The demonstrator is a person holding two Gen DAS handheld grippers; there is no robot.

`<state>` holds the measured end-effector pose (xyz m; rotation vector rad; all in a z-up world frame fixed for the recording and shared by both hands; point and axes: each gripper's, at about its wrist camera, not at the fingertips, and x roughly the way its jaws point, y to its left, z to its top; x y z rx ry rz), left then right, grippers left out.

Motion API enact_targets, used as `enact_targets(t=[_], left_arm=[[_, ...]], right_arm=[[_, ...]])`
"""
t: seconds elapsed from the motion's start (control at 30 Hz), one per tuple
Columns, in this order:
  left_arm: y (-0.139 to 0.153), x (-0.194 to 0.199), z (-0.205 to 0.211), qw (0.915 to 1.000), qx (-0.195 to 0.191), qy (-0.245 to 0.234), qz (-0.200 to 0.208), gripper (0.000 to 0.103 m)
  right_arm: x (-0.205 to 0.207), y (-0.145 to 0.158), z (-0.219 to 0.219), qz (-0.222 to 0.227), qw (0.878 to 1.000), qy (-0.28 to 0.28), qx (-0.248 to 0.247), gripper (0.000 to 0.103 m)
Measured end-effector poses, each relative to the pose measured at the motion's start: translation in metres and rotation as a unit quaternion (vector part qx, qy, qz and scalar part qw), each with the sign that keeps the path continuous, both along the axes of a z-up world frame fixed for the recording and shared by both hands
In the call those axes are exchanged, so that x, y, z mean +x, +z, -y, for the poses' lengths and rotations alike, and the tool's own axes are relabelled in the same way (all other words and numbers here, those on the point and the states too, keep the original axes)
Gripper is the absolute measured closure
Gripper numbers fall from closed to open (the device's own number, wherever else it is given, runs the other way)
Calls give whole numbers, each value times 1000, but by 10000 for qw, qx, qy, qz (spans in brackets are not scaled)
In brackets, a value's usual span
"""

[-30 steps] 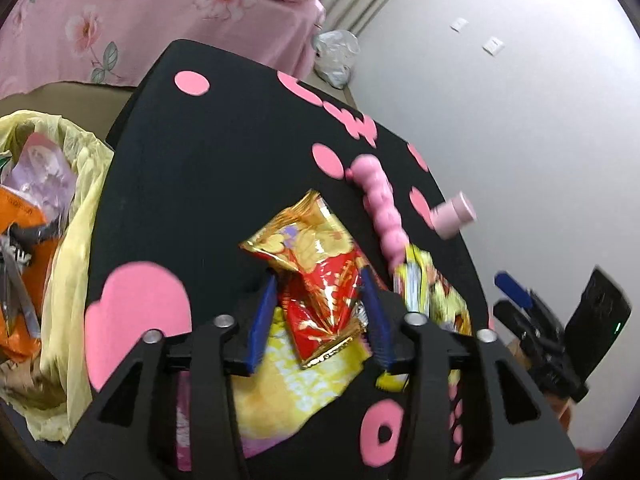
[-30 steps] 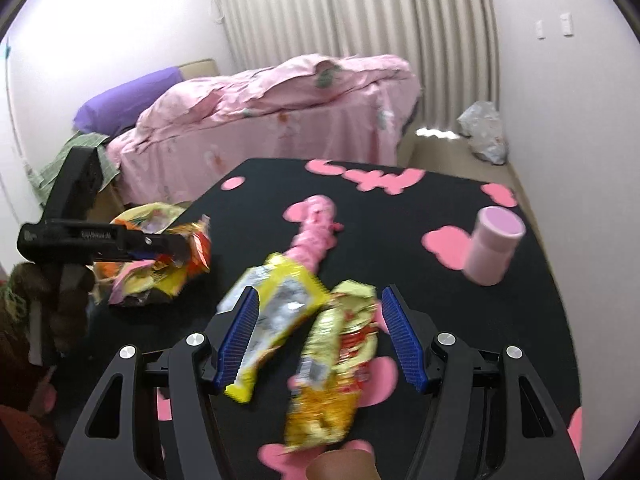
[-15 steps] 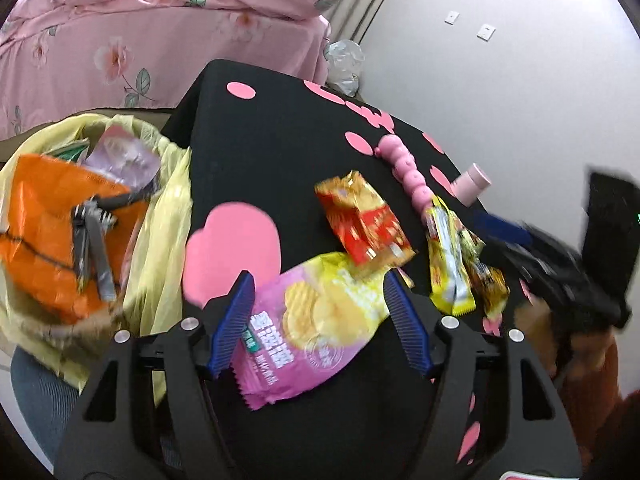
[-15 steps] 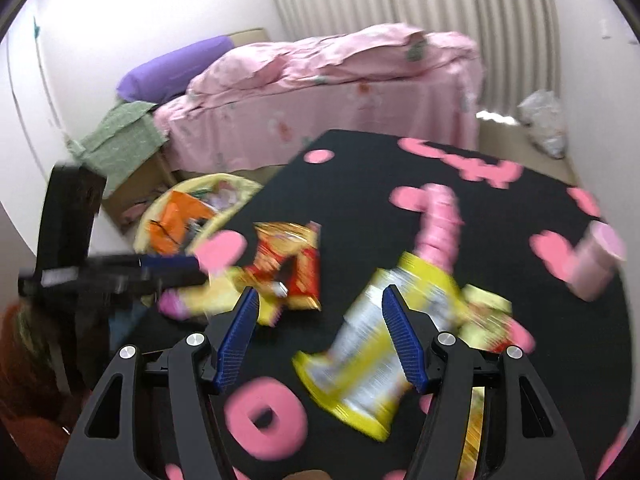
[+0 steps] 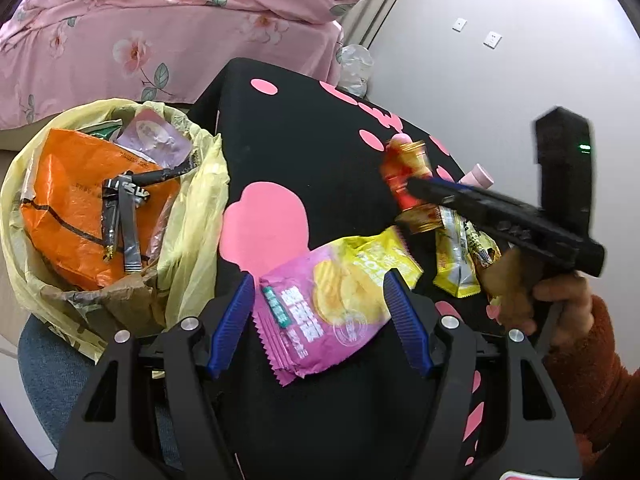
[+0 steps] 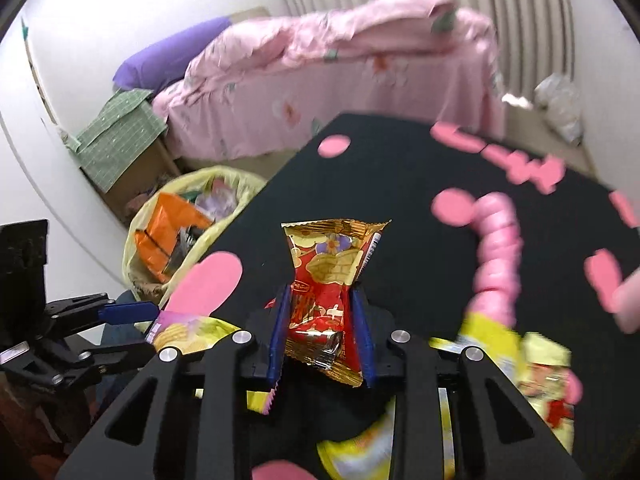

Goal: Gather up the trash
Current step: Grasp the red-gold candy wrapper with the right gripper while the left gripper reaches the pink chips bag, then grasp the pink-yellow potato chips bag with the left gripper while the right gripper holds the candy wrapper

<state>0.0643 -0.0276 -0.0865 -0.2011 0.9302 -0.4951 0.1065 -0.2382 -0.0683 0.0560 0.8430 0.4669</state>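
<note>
On the black table (image 5: 300,128) a pink and yellow chip bag (image 5: 320,312) lies flat between the fingers of my left gripper (image 5: 317,280), which is open, its pads clear of the bag. My right gripper (image 6: 320,296) is closing, and its blue pads pinch the waist of a red and gold snack packet (image 6: 332,264). In the left wrist view that packet (image 5: 404,176) hangs off the table in the right gripper (image 5: 416,190). A bin lined with a yellow bag (image 5: 188,248) stands at the table's left edge and holds orange, purple and dark wrappers.
Yellow snack packets (image 5: 456,268) lie on the table under the right gripper. A pink beaded roll (image 6: 498,248) and a pink cup (image 5: 478,176) sit further back. A bed with pink covers (image 5: 160,32) stands behind the table. A person's hand and orange sleeve (image 5: 580,344) hold the right gripper.
My left gripper let go of the red and gold packet, opened and drew back over the chip bag. My right gripper swung left off the yellow packets and closed on the red packet.
</note>
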Motion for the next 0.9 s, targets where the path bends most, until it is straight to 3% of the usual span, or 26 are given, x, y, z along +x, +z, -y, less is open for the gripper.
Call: enact_targets(t=[0.3,0.37,0.47,0.53,0.6,0.73,0.9], left_arm=[[0,-9,25,9994,236,-246,-35,40],[-2,-12,33,9986,146,-462,-203,40],[1,-23,47,9918,-192,-1176,-457,40],[10,-33,55,9871,-284,-1532,-359,39],[19,-38,58,9877,-229,-1544,-133,39],[18,-25,66,9924,253,-1173,256,37],[-8,-8,84,9862,1204,-1108,251,36]], right_arm=[[-47,29,64,536,9957,-736,-187,75],[-58,29,78,581,9937,-946,-168,75],[-70,27,94,592,9913,-1170,-84,75],[-76,25,99,587,9905,-1246,-46,75],[-82,24,104,634,9891,-1322,-103,75],[-89,22,109,744,9867,-1440,-140,75],[-97,23,117,805,9854,-1497,-104,75]])
